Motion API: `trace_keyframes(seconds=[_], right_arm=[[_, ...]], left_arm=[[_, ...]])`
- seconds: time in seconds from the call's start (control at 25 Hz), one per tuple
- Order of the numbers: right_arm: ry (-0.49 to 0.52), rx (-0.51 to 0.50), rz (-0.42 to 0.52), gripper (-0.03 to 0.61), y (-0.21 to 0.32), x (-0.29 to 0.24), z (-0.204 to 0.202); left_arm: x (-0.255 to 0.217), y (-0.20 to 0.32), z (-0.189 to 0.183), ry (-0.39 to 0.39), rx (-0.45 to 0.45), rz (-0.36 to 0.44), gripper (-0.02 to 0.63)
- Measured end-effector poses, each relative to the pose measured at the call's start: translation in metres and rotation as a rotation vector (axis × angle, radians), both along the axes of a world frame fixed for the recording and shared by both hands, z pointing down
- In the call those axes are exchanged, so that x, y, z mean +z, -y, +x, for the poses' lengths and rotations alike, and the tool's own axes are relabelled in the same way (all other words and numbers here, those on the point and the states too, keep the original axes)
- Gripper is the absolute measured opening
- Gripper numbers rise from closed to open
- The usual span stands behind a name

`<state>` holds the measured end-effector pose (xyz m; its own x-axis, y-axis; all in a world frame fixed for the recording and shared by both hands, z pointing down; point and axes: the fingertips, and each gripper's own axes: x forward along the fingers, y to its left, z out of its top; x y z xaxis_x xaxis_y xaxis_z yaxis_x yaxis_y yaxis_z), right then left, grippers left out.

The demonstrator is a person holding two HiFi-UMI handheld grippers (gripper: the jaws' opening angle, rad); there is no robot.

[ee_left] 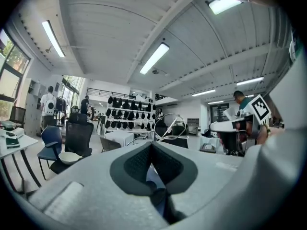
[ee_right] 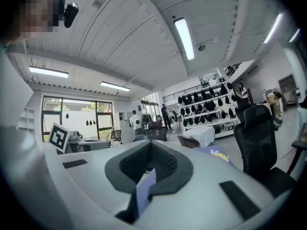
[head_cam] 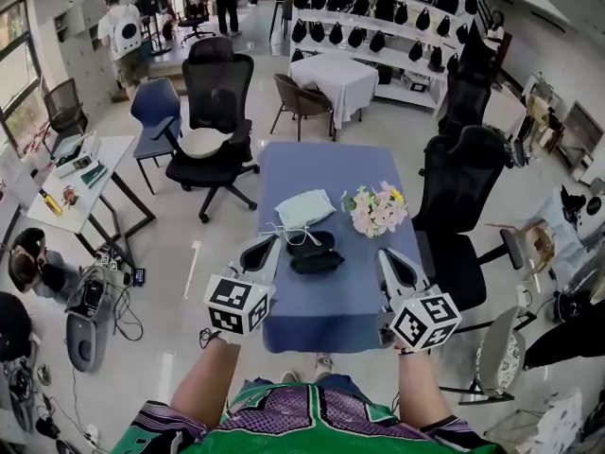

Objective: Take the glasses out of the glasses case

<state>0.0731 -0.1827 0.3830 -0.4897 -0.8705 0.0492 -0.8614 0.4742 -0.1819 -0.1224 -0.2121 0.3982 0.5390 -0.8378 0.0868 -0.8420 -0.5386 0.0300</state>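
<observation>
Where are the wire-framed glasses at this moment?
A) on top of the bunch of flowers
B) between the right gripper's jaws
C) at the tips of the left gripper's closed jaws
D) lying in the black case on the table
C: the left gripper view shows the glasses sticking out from the tips of the left gripper, whose jaws are closed on them; the right gripper is shut with nothing in it.

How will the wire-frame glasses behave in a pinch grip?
Probably light and springy: the glasses are thin wire loops, so the frame may flex or swing. Likely fragile: the left tongs pinch them at one thin spot, so hard squeezing could bend them. They may also pivot in that grip.
</observation>
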Motion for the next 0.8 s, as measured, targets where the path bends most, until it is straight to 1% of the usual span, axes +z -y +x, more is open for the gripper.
trace_keyframes(seconds=[0.2, 0.36, 0.56, 0.8], right_arm=[[-0.005, 0.02, 0.063, 0.003, -0.01, -0.021, 0.003], [-0.02, 0.043, 0.096, 0.003, -0.015, -0.032, 0.009], [0.01, 0.066, 0.098, 0.003, -0.016, -0.037, 0.018], [-0.007, 0.124, 0.137, 0.003, -0.016, -0.05, 0.026]], left_arm=[[-0.025, -0.014, -0.002, -0.035, -0.001, 0.055, 0.015], [-0.04, -0.022, -0.003, -0.035, -0.003, 0.091, 0.015], [-0.046, -0.024, -0.009, -0.057, -0.004, 0.099, 0.015], [-0.053, -0.023, -0.021, -0.074, -0.018, 0.109, 0.015]])
